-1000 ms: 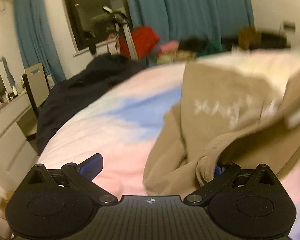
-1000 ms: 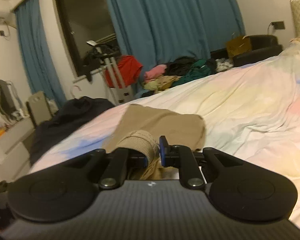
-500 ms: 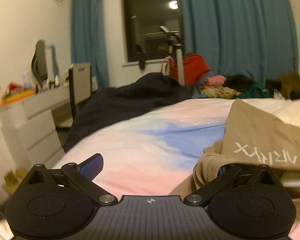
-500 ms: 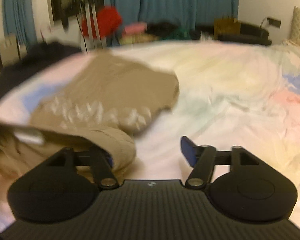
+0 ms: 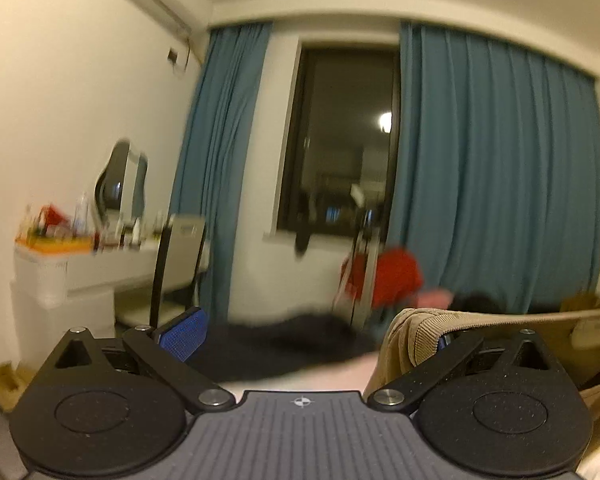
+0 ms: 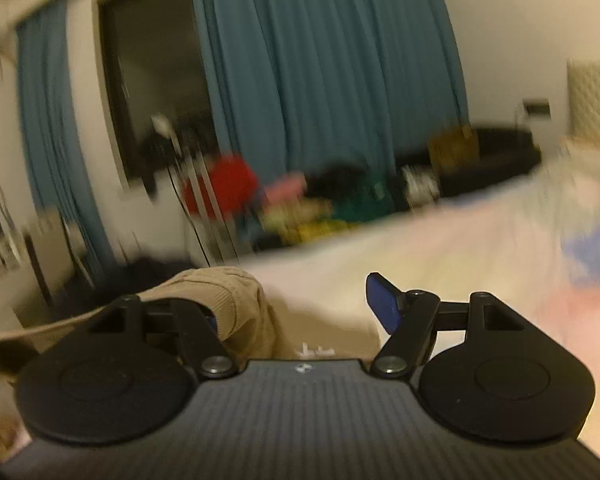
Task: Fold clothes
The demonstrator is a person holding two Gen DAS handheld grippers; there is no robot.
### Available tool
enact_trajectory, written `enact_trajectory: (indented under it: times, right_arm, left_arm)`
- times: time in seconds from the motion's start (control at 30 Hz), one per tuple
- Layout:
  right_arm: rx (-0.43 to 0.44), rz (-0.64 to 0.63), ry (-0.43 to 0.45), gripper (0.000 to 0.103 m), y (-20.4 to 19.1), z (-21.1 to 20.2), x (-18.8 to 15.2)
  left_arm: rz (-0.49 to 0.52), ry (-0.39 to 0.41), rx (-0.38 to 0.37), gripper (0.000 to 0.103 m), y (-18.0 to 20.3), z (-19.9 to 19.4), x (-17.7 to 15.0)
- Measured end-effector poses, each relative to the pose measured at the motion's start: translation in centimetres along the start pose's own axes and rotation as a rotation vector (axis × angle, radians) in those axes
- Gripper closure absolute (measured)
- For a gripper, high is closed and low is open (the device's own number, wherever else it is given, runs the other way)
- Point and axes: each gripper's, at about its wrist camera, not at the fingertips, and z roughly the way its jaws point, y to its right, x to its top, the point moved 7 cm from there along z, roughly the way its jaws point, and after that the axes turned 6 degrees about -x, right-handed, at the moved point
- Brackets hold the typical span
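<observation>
A tan ribbed garment (image 5: 416, 332) with white lettering hangs over the right finger of my left gripper (image 5: 312, 336), whose jaws stand wide open. The same garment (image 6: 236, 300) drapes over the left finger of my right gripper (image 6: 296, 304), also wide open. The cloth stretches between the two grippers, lifted above the pastel bedspread (image 6: 460, 256). Both views are blurred by motion.
Teal curtains (image 5: 500, 168) frame a dark window (image 5: 340, 140). A white dresser (image 5: 72, 276) with a mirror and a chair stand at left. A red garment on a rack (image 6: 224, 184) and a clothes pile (image 6: 320, 208) lie beyond the bed. A dark blanket (image 5: 284, 340) lies on the bed's far edge.
Both grippers have tilted upward and risen, carrying the tan garment off the bed. The right gripper's jaws opened from shut a second ago; the cloth now hangs on one finger of each.
</observation>
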Motion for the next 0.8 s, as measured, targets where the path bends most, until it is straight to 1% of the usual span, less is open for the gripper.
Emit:
enact_trajectory:
  times: [0.07, 0.13, 0.23, 0.33, 0.4, 0.5, 0.57, 0.63, 0.73, 0.8]
  right_arm:
    - [0.003, -0.044, 0.078, 0.033, -0.9, -1.4, 5.5]
    - [0.017, -0.042, 0.107, 0.033, -1.3, -2.7, 10.1]
    - [0.010, -0.048, 0.171, 0.033, -1.1, -5.7, 16.8]
    - [0.021, -0.048, 0.227, 0.033, -0.6, -9.3, 21.8]
    - [0.031, -0.030, 0.247, 0.033, -0.1, -11.8, 24.6]
    - [0.050, -0.014, 0.245, 0.033, 0.6, -14.7, 27.5]
    - [0.064, -0.004, 0.240, 0.033, 1.0, -16.4, 29.0]
    - [0.072, -0.012, 0.238, 0.033, 1.2, -17.5, 29.7]
    - [0.082, -0.045, 0.230, 0.032, 1.1, -18.3, 29.8]
    - [0.082, -0.058, 0.213, 0.030, 1.1, -17.9, 29.3]
  left_arm:
    - [0.017, 0.058, 0.001, 0.000, 1.1, 0.0, 5.3]
    - [0.039, 0.118, -0.017, 0.000, 2.3, -0.5, 10.6]
    - [0.081, 0.197, -0.049, 0.000, 4.1, -2.0, 18.1]
    - [0.111, 0.257, -0.071, 0.000, 5.6, -4.3, 24.3]
    - [0.142, 0.269, -0.078, 0.000, 6.5, -5.8, 27.7]
    - [0.185, 0.274, -0.074, 0.000, 7.9, -7.7, 31.6]
    - [0.205, 0.264, -0.080, 0.000, 8.7, -8.7, 33.5]
    - [0.204, 0.235, -0.097, 0.000, 9.0, -9.1, 34.8]
    - [0.186, 0.183, -0.117, 0.000, 9.0, -8.6, 35.1]
    - [0.171, 0.152, -0.132, 0.000, 8.8, -7.7, 34.4]
